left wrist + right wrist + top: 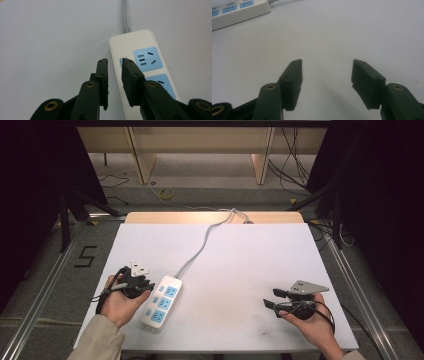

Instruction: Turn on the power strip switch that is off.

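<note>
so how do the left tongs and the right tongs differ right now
The left tongs stand with only a narrow gap between their jaws, while the right tongs are spread wide. The left tongs sit at the edge of the white power strip, one jaw over it; the right tongs hang over bare table, far from the strip. Both are black, hand-held and grip nothing.

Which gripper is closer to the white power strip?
Left. The left gripper sits right beside the power strip, its fingers over the strip's edge. The right gripper is far off across the table.
</note>
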The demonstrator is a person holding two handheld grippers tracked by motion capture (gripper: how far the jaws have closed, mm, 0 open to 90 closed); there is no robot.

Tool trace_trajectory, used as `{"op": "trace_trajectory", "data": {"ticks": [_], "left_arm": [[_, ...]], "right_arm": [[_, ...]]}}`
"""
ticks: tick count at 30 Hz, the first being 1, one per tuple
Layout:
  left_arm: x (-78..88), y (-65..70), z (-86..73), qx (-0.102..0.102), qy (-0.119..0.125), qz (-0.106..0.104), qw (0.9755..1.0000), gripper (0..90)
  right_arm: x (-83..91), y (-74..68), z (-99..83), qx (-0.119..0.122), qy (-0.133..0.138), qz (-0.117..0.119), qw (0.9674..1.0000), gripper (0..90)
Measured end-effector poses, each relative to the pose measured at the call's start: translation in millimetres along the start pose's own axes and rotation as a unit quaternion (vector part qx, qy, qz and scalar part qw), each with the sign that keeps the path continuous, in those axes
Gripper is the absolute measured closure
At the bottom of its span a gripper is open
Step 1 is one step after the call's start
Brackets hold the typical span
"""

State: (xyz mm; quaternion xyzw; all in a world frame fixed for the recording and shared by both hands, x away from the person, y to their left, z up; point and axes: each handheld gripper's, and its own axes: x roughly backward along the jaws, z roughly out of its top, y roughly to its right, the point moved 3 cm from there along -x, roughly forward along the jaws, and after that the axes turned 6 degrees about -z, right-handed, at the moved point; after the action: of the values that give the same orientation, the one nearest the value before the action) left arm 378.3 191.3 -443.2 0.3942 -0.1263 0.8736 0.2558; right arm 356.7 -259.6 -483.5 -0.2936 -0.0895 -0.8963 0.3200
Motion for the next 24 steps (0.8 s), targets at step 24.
{"op": "trace_trajectory", "data": {"ticks": [24], "left_arm": [[-12.6,-19.1,2.3,-0.003,0.068,0.009,0.9976,45.7]], "right_arm": [[0.1,-0.5,-0.8,0.004,0.003,0.002,1.0000,41.8]]}}
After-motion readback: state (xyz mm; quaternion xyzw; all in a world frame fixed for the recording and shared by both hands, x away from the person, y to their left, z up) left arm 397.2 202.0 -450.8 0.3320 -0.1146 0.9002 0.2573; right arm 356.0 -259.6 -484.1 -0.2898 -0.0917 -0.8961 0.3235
